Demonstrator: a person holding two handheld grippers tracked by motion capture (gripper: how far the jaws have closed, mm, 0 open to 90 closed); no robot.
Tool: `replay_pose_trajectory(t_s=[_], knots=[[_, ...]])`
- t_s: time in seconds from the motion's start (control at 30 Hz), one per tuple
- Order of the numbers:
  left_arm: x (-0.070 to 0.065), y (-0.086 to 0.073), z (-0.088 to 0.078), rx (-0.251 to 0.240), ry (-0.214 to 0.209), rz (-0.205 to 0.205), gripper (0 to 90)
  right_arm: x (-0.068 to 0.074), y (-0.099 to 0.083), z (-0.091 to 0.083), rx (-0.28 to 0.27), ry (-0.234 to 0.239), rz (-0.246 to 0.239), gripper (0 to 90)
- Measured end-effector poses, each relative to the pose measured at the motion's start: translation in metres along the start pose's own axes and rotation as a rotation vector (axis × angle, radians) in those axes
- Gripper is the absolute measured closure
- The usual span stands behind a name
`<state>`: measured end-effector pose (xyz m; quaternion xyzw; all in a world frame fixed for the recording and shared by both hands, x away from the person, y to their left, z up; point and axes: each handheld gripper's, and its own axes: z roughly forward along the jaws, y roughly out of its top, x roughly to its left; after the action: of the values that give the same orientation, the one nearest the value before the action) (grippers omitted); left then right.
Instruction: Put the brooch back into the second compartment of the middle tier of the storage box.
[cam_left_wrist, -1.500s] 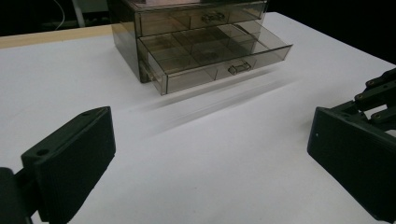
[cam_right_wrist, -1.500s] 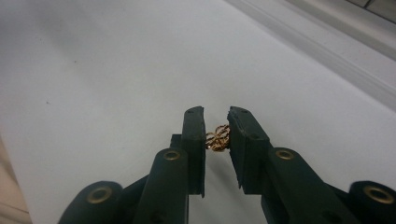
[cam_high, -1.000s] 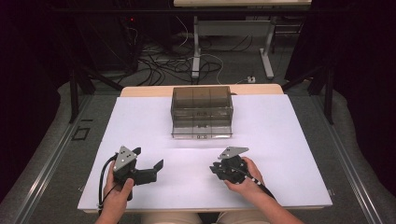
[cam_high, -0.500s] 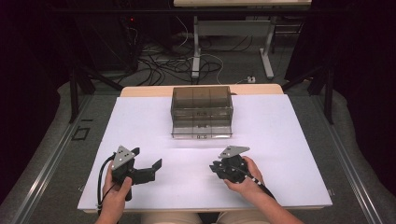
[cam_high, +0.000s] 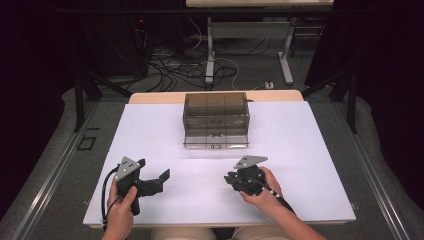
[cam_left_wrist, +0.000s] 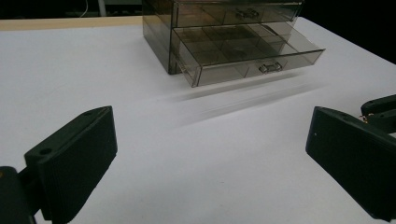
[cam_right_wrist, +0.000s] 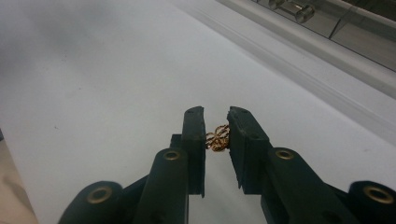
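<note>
The left gripper (cam_high: 152, 181) hovers over the white table (cam_high: 310, 150) with its jaws spread wide and nothing between them. Ahead in the middle stands the smoky drawer box (cam_high: 216, 119); its lower drawer (cam_left_wrist: 243, 53) is pulled out, and its compartments look empty as far as I can tell, while the upper drawer is shut. The right gripper (cam_right_wrist: 215, 122) is clenched on a small gold chain (cam_right_wrist: 217, 137), held just above the table near the person's edge. The step looks like carrying the chain to the open drawer; next it must go forward over one compartment, then the jaws must loosen.
</note>
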<state>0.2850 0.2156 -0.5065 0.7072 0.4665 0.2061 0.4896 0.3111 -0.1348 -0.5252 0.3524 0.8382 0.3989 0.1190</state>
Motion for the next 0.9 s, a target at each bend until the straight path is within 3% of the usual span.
replay_pose_trajectory(t_s=[0.63, 0.9], knots=[[0.005, -0.002, -0.003, -0.008, 0.022, -0.005, 0.6, -0.009, 0.008, -0.014, -0.013, -0.007, 0.037, 76.4], [0.006, -0.004, -0.002, -0.002, 0.005, -0.017, 0.6, -0.014, 0.013, -0.018, -0.018, -0.014, 0.054, 76.4]])
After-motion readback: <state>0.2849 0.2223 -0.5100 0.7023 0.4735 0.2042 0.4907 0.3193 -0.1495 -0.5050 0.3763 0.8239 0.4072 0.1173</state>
